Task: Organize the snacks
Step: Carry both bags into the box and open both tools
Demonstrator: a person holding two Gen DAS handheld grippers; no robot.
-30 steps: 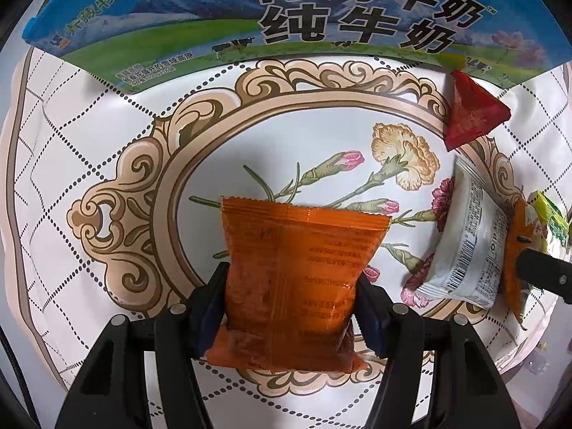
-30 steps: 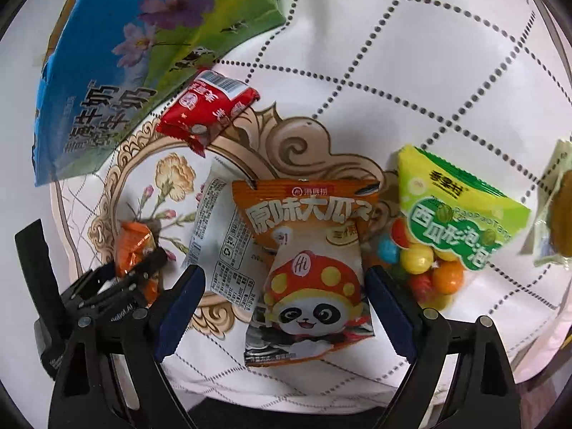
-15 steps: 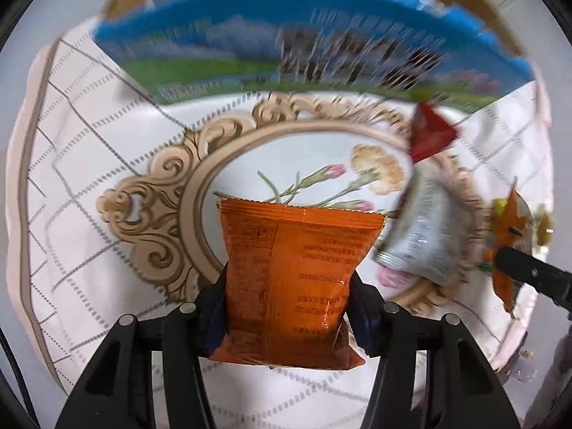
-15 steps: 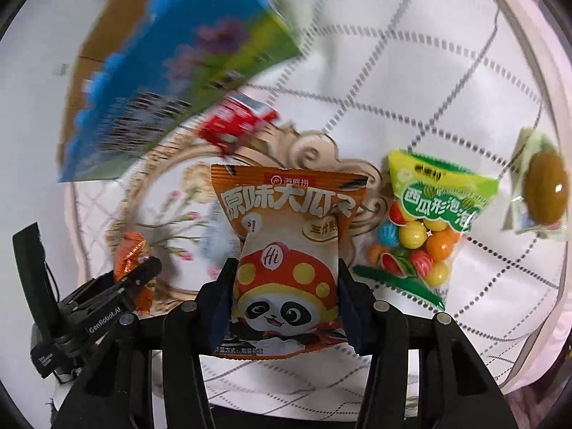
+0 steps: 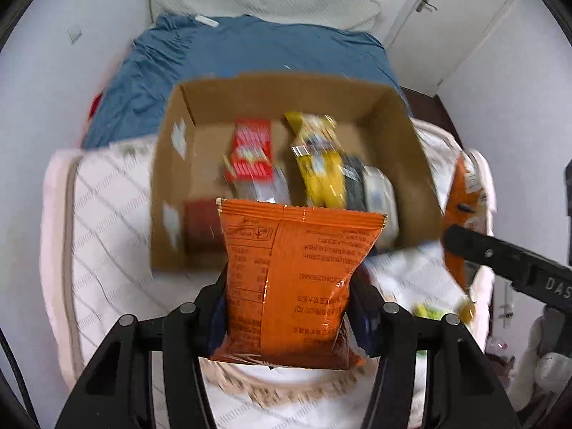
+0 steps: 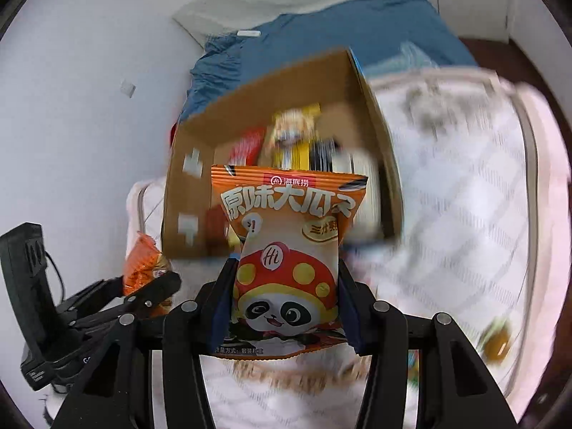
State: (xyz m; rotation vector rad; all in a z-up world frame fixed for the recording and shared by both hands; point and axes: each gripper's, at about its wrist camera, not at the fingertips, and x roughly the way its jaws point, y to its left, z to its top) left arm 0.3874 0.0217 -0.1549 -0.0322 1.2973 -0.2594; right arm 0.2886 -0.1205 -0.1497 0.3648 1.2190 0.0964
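While the cardboard box (image 5: 286, 164), already holding several packs, lies just beyond both claws on the patterned cloth (image 5: 107, 214), a pack could snag the near wall or drop short if let go too early. The left claw (image 5: 287, 307) is clamped on the plain orange pack (image 5: 293, 279), which stands upright between its pads. The right claw (image 6: 284, 300) is likewise closed tight on the panda snack pack (image 6: 286, 250), its top edge overlapping the box mouth.
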